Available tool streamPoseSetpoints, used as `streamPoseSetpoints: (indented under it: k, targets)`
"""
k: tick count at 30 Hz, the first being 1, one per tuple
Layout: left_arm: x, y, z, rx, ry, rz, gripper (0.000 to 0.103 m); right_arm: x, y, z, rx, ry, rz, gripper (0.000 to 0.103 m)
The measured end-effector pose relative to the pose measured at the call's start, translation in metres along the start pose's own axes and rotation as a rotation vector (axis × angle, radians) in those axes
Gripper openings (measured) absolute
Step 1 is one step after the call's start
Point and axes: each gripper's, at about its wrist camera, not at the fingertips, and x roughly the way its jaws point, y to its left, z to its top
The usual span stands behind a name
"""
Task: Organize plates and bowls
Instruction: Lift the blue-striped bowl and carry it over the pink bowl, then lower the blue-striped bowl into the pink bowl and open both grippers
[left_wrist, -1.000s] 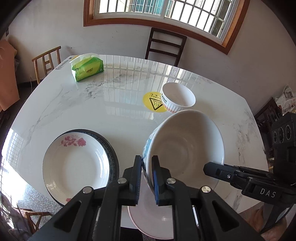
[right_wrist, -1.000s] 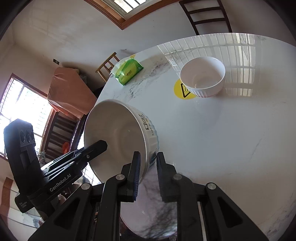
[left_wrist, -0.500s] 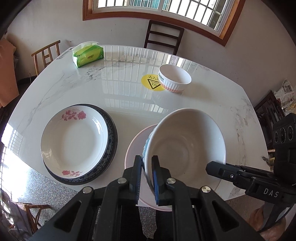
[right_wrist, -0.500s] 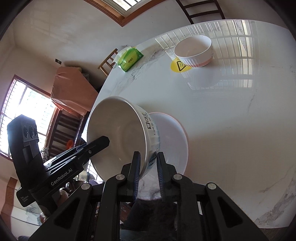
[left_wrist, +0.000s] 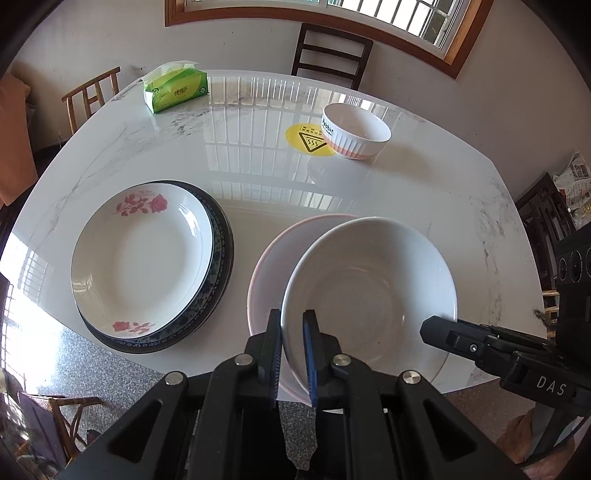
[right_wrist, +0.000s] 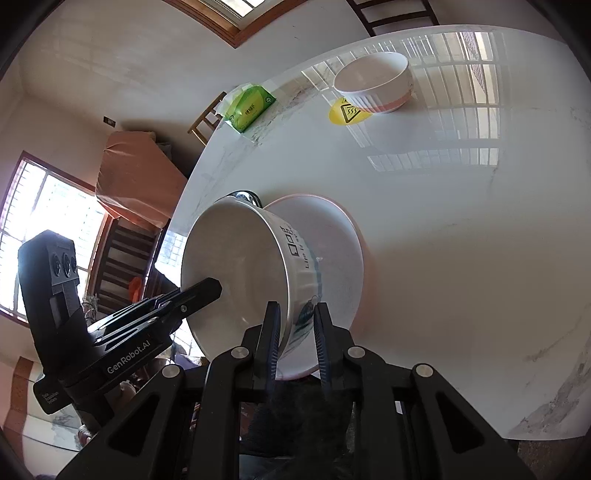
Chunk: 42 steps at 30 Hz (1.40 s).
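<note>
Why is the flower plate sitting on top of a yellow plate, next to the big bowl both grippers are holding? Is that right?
Not quite. The left wrist view shows the flower plate sitting on a dark blue-black plate, not a yellow one. The only yellow thing is a round sticker on the table. The big bowl is indeed held at both sides.

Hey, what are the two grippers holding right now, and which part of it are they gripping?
Both hold the big white bowl by its rim: the left gripper on one side, the right gripper on the opposite side.
</note>
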Motion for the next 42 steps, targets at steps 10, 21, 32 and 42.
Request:
streamPoseSetpoints:
  k: [10,21,32,42]
  targets:
    - [0.018,0.005,-0.002,-0.011,0.040,0.013,0.011,0.009,-0.007,0.000,0.015,0.015,-0.008,0.020]
    - [0.022,-0.002,-0.004,0.033,0.007,0.059,0.012,0.014,-0.006,-0.001,-0.014,0.005,-0.038,0.020]
    - [-0.003,-0.015,-0.008,0.124,-0.195,0.185,0.020,0.008,-0.001,-0.001,-0.068,-0.039,-0.069,0.020]
    - [-0.003,-0.023,-0.005,0.155,-0.205,0.196,0.021,-0.007,-0.007,0.002,-0.064,-0.114,-0.057,0.027]
